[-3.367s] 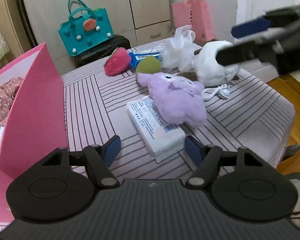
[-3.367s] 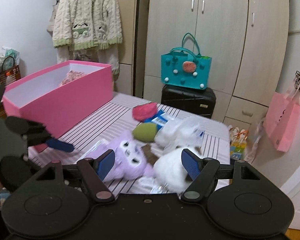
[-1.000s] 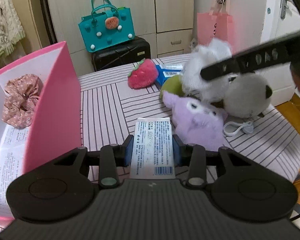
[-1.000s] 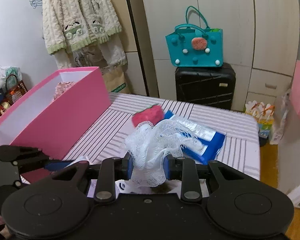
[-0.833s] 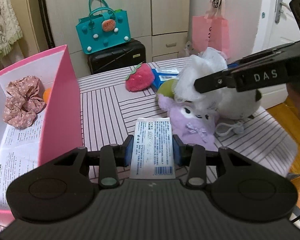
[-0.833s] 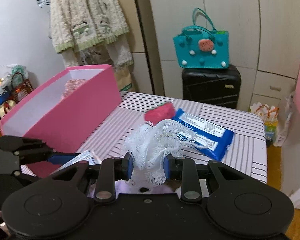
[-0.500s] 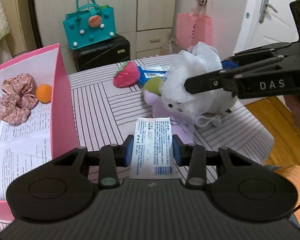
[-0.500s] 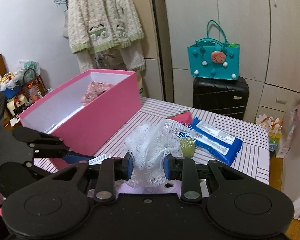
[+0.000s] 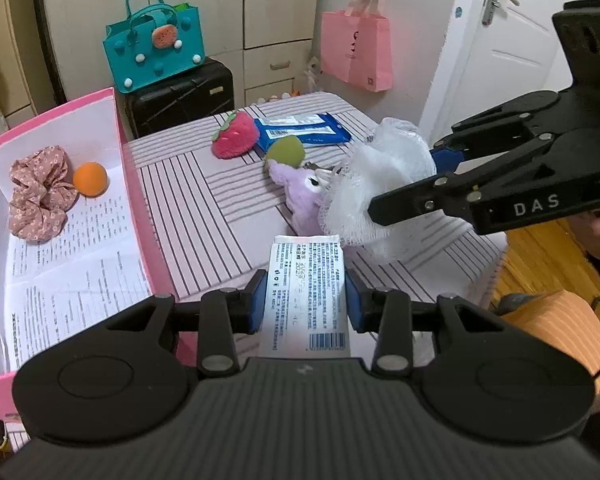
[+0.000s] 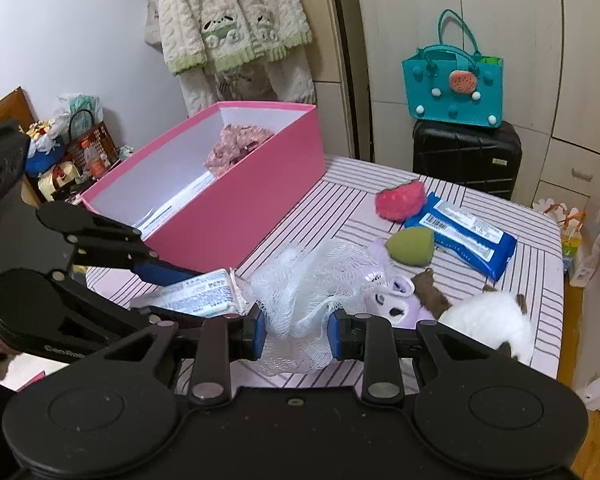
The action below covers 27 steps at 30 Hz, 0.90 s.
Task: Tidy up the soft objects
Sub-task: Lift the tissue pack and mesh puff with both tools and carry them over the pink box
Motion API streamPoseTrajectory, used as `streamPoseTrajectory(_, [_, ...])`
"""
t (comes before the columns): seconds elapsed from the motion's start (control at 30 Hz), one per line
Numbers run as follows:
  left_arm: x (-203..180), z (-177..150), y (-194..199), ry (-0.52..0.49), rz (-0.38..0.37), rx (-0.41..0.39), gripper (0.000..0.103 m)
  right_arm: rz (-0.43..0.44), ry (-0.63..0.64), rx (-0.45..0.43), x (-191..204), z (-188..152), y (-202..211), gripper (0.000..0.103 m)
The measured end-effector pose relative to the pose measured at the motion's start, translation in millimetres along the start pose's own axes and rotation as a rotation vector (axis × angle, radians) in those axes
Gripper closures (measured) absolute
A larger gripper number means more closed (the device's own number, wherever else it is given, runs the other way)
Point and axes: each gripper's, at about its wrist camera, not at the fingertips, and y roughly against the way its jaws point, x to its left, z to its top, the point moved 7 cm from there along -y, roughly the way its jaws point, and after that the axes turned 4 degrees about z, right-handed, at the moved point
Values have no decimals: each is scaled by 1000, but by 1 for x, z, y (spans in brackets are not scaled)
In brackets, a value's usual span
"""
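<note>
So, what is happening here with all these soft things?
A person is tidying soft items off a striped table with a pair of tongs in each hand. The left tongs are shut on a white tissue pack; the right tongs are shut on a white mesh pouf. Both are held above the table beside the pink box, where a scrunchie and an orange ball already lie. Several plush toys remain on the table.

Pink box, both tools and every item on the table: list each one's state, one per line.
Pink box: open, no lid.
Scrunchie: inside the box.
Orange ball: inside the box.
Left tool: shut on the tissue pack.
Right tool: shut on the mesh sponge.
Purple plush: lying on the table.
Strawberry plush: lying on the table.
</note>
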Motion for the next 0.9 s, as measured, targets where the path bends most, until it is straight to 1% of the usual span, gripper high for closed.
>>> streamPoseTrajectory(0.17, [2,-9,15,14,-54,37,65,17,-2,32,12,-5,4,69])
streamPoseTrajectory(0.47, [13,-25,42,23,-69,70,65,72,-12,80,34,-8,4,69])
streamPoseTrajectory(0.5, [14,-27,45,25,-66,75,65,77,-15,87,37,-8,4,69])
streamPoseTrajectory(0.6, [18,-32,56,5,-11,68,65,94,-14,104,46,-9,5,69])
streamPoseTrajectory(0.63, [20,-33,60,2,-3,71,65,104,-14,111,50,-9,5,69])
streamPoseTrajectory(0.8, [30,-39,75,28,-31,109,65,150,6,139,71,-5,2,69])
streamPoseTrajectory(0.9, [36,-40,84,24,-16,109,65,184,16,164,83,-2,0,69])
